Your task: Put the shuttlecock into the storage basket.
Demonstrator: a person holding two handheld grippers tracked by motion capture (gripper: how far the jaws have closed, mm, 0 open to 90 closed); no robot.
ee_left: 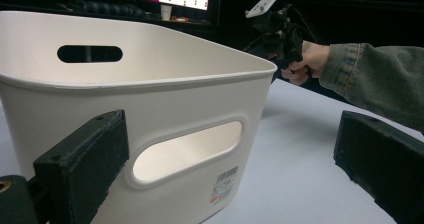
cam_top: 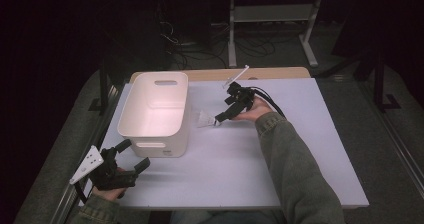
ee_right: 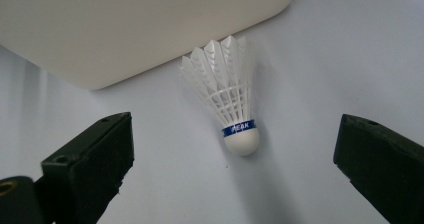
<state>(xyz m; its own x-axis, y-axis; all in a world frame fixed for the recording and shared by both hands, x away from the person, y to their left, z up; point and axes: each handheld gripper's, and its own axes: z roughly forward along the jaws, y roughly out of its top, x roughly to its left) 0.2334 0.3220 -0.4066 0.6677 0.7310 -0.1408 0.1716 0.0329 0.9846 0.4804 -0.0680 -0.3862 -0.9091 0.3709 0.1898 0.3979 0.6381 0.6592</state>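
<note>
Just right of the white bin, the shuttlecock lies on the table, so I hold my right gripper spread wide around it for pickup, my left gripper released near the bin's front.

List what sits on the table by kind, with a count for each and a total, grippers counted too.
Shuttlecock, white with a blue band, lying beside the bin: 1
Bin, white plastic with handle slots: 1
Grippers, black, both with jaws open: 2, the left gripper near the bin's front and the right gripper at the shuttlecock
Total: 4
</note>
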